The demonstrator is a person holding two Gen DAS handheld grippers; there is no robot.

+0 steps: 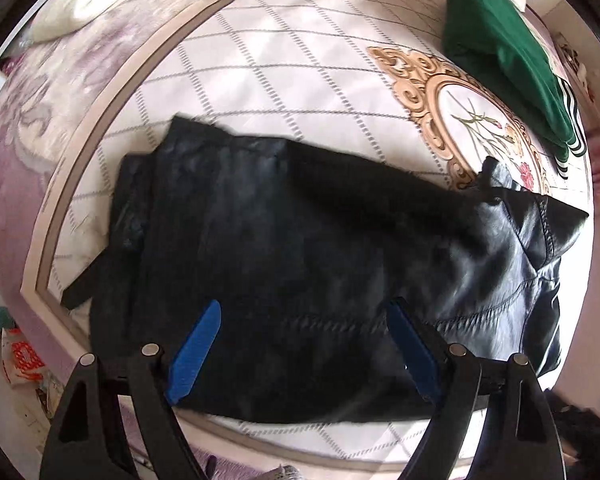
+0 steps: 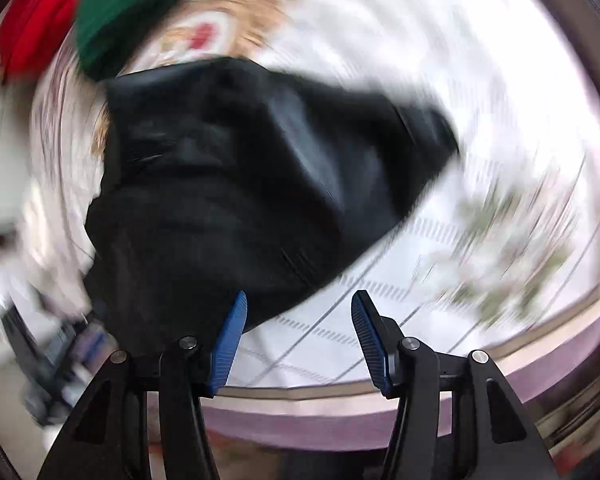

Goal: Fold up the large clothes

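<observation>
Your left gripper (image 1: 304, 350) is wide open, empty, directly over the black jacket (image 1: 300, 248) on the bed (image 1: 260, 80). Jacket's long axis runs left-right across it. Right gripper (image 2: 298, 338) is open, empty, with the jacket ahead-left. Left is nearer.

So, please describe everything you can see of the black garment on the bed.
The black garment looks like glossy leather with stitched seams and a collar-like flap at one end. It lies partly folded and fairly flat on the quilted bedspread, apart from the green clothing. Both grippers, left and right, have open jaws and hold nothing.
</observation>
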